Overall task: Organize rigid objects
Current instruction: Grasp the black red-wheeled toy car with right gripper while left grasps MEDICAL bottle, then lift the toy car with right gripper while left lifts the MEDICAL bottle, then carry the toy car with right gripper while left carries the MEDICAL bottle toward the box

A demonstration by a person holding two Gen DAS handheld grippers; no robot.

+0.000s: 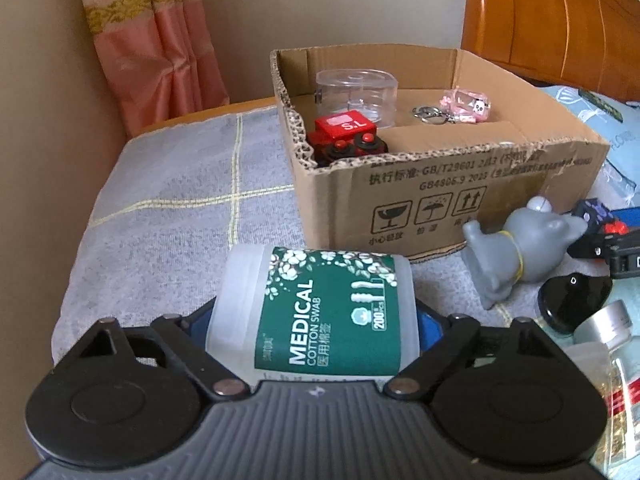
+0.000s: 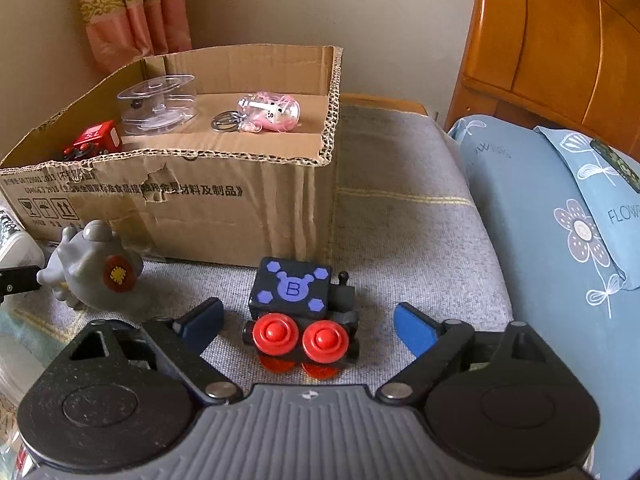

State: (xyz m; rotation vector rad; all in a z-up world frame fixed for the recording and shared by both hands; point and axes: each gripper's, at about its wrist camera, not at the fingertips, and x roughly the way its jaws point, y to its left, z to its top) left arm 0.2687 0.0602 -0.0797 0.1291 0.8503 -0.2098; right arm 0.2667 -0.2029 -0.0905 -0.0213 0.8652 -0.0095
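Note:
My left gripper (image 1: 316, 316) is shut on a cotton swab jar (image 1: 320, 312), white plastic with a green "MEDICAL COTTON SWAB" label, lying sideways between the blue pads. The cardboard box (image 1: 440, 184) stands just beyond it and holds a red toy train (image 1: 346, 138), a clear plastic case (image 1: 358, 96) and a pink keychain (image 1: 466, 108). My right gripper (image 2: 308, 326) is open, its blue pads on either side of a black toy train (image 2: 300, 312) with red wheels and a blue "B" top, which sits on the grey blanket. The box (image 2: 200, 200) is behind it.
A grey figurine (image 1: 516, 252) lies in front of the box, also in the right wrist view (image 2: 92, 268). A black round object (image 1: 572, 300) and a glass bottle (image 1: 612, 344) lie at the right. Blue floral pillows (image 2: 560, 240) and a wooden headboard (image 2: 560, 40) stand on the right.

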